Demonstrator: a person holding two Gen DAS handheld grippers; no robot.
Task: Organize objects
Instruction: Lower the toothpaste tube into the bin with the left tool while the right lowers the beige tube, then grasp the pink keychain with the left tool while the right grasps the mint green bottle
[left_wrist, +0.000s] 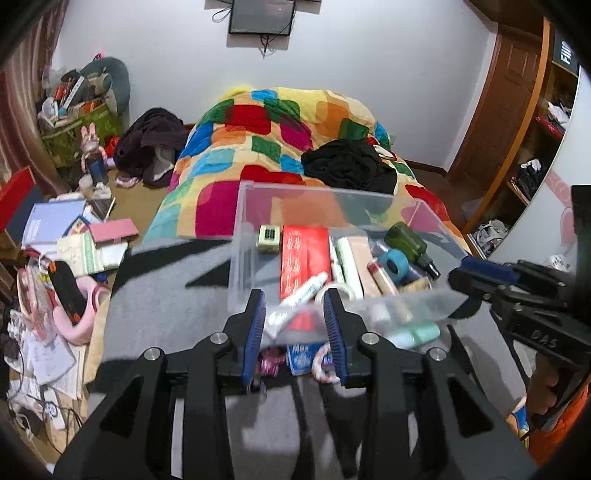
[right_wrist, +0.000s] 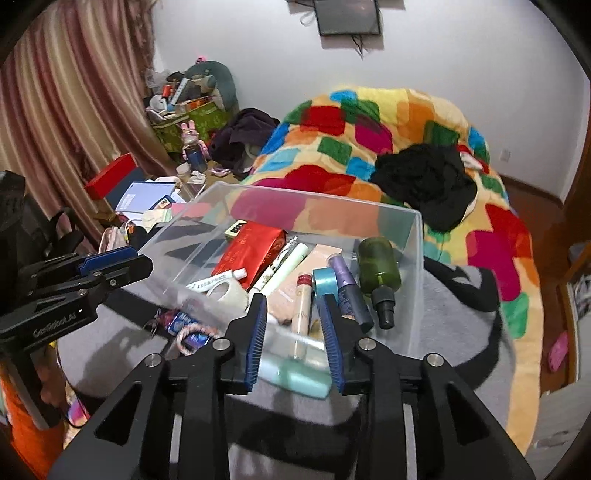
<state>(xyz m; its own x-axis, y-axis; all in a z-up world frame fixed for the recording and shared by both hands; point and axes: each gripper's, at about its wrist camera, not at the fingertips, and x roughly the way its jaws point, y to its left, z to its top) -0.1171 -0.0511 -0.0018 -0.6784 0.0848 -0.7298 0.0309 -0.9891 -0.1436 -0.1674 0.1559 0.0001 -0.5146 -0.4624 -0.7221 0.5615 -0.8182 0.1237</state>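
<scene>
A clear plastic box (left_wrist: 325, 194) sits on a grey blanket (left_wrist: 166, 295) on the bed. It holds a red packet (left_wrist: 304, 254), a dark green bottle (left_wrist: 406, 238), a blue tape roll (left_wrist: 395, 260), tubes and other small items. My left gripper (left_wrist: 295, 299) is at the box's near wall, left part. Its jaws stand apart with the thin wall between them and neither pad pressing. My right gripper (right_wrist: 291, 301) straddles the same near wall (right_wrist: 306, 343) further right, also open. A mint-green bottle (right_wrist: 295, 373) lies just behind that wall.
A colourful patchwork quilt (left_wrist: 266, 147) with a black garment (left_wrist: 351, 166) fills the bed beyond the box. Books, papers and boxes (left_wrist: 74, 236) litter the floor at left. A wooden wardrobe (left_wrist: 517, 110) stands at right. A small packet and cord (right_wrist: 192, 332) lie under the box's near left corner.
</scene>
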